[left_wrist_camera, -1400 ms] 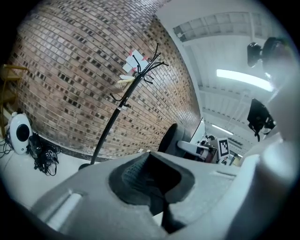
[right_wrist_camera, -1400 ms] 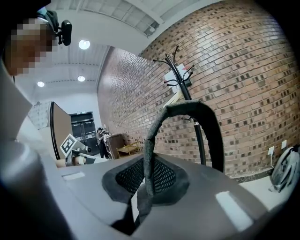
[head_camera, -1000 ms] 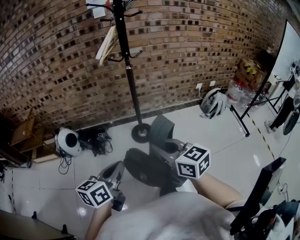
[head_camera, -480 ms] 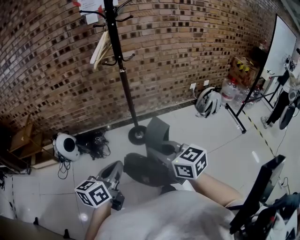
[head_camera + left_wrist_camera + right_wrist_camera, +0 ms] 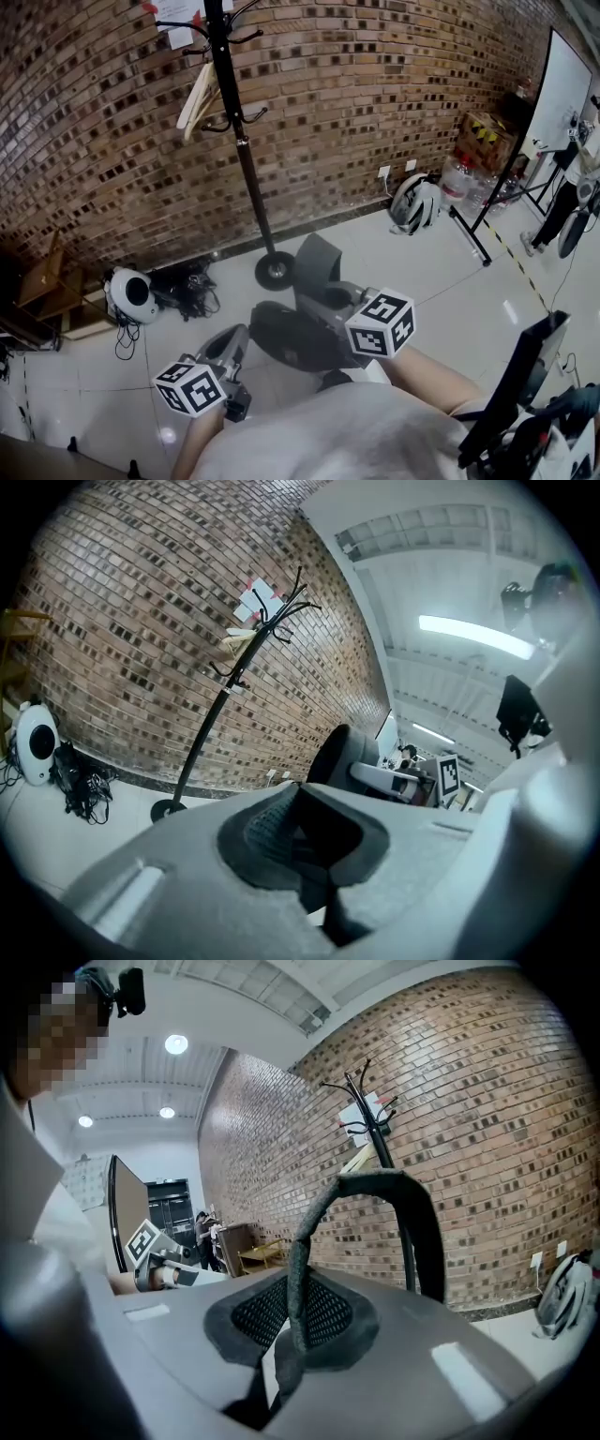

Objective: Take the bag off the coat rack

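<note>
The right gripper has its jaws clamped on a dark bag strap that arches upward. Behind it, a coat rack stands against a brick wall.

Ceiling lamps give even, bright light; the glossy floor shows pale glare. Both gripper views bend and darken at their edges, and the right gripper looks soft.
</note>
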Available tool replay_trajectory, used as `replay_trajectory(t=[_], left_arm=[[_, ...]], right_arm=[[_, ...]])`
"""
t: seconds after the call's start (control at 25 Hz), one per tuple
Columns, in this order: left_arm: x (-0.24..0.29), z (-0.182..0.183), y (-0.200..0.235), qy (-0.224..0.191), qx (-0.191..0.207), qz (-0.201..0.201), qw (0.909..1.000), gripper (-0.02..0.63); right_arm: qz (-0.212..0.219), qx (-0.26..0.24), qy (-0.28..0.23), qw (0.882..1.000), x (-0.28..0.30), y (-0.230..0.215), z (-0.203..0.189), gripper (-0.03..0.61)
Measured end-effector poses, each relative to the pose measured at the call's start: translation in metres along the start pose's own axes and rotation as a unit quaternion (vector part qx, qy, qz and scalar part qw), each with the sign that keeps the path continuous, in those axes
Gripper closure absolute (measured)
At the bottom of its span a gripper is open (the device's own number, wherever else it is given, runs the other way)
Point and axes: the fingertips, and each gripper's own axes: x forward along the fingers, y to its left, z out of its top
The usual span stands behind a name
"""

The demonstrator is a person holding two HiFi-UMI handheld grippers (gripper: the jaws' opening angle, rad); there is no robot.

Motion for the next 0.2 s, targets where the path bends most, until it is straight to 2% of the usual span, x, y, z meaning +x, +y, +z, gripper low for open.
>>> replay_trajectory(t=[0.2], left_arm=[[0.0054, -0.0013, 0.0012, 0.002, -0.003, 0.001, 1.0, 0.614]], right_arm=[[0.001, 0.002, 0.001, 1.0, 0.0005, -0.0042, 0.0, 0.557]])
